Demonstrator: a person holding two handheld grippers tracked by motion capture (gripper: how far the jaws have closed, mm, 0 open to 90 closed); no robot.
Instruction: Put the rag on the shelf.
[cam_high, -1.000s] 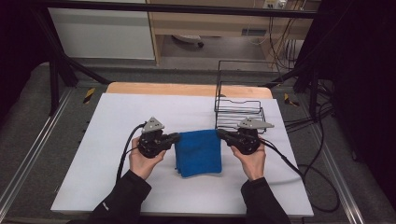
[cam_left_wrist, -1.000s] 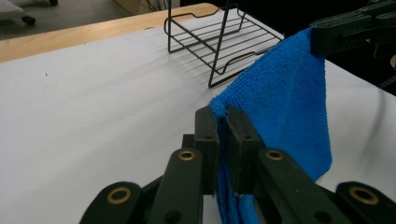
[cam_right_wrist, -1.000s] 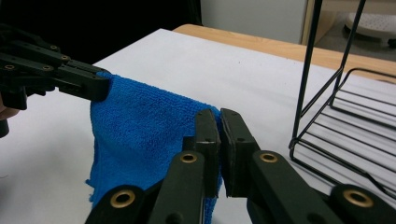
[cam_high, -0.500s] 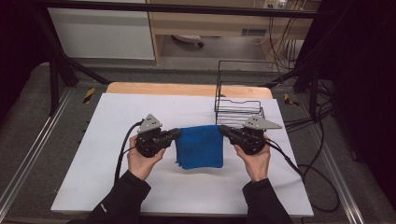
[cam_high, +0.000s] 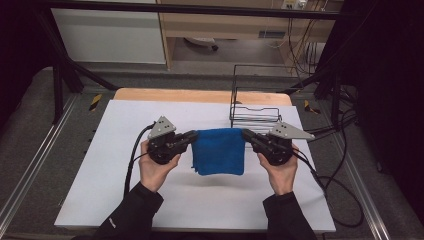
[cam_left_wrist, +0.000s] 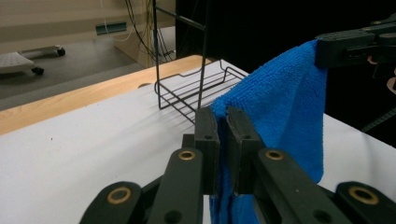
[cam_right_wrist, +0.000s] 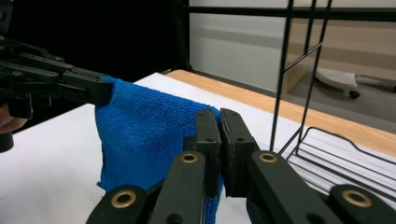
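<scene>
At the bottom of the left gripper view, the left gripper (cam_left_wrist: 222, 149) has its two black jaws pressed together on a top corner of the blue cloth (cam_left_wrist: 285, 107), with only the thickness of the terry between them. The right gripper (cam_right_wrist: 219, 149), low in the middle of its own view, is clamped the same way on the opposite top corner, the cloth (cam_right_wrist: 144, 135) hanging away to the left of the frame.

In the high view the blue cloth (cam_high: 218, 150) sits at the centre of the frame, stretched between the left gripper (cam_high: 189, 138) and the right gripper (cam_high: 248, 136) and lifted off the white table (cam_high: 100, 200); a faint shadow lies below its lower edge. It looks light, soft and limp: the top edge dips slightly between the grips and the rest drapes freely, seemingly doubled over. The pile should give the pads good purchase, so slipping seems unlikely. Corners or the top hem are the sensible places to hold, since a grip mid-panel would let it bunch.

Farther off, towards the upper right of the high view, a black wire rack (cam_high: 257, 107) stands on the table just behind the cloth, apart from it.
</scene>
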